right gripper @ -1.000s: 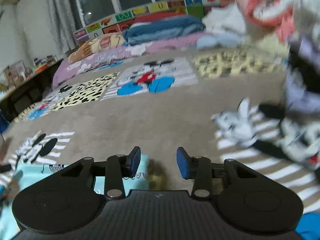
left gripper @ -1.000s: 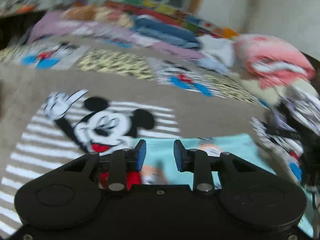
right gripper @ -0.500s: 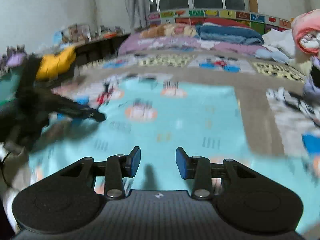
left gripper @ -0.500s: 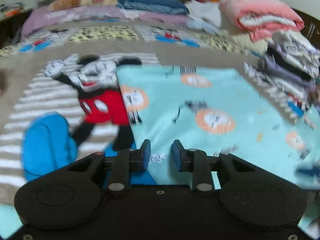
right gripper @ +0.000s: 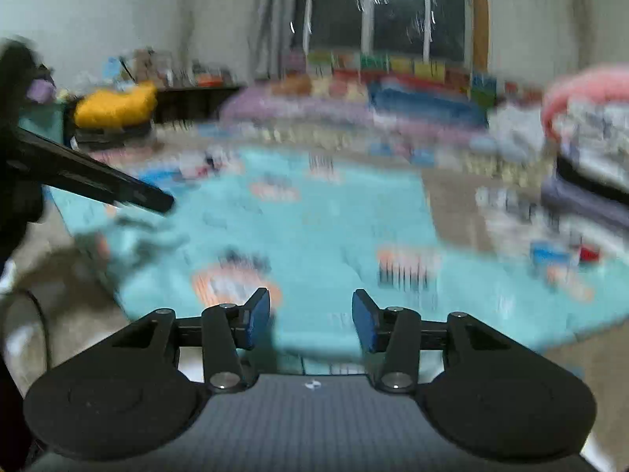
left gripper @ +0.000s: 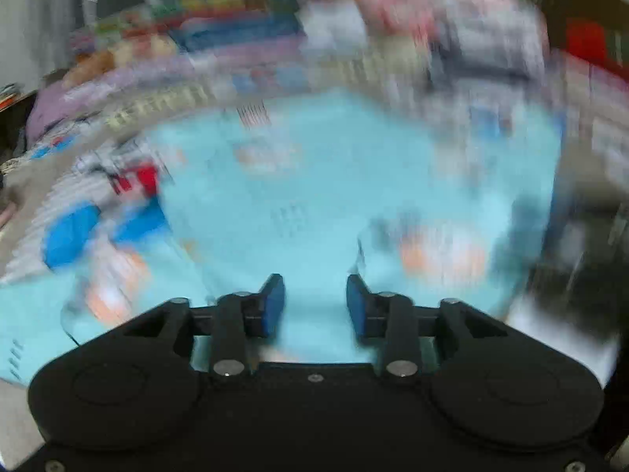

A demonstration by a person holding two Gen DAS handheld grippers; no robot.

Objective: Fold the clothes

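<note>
A light turquoise garment with orange and dark prints lies spread flat on the cartoon-print bedspread. In the right wrist view the same garment fills the middle. My left gripper hovers over the garment's near part, its jaws opening with nothing between the blue pads. My right gripper hangs above the garment's near edge, jaws opening too, and empty. The left gripper's black body reaches in from the left of the right wrist view. Both views are blurred by motion.
Folded clothes are stacked at the right: a pink and grey pile, also seen as pile. Pillows and blankets line the far side under a window. A yellow bundle sits on dark furniture at the left.
Both grippers swept back toward the near side, so the turquoise garment now fills both views. The gaps between both pairs of pads have widened. The left gripper now shows in the right wrist view.
</note>
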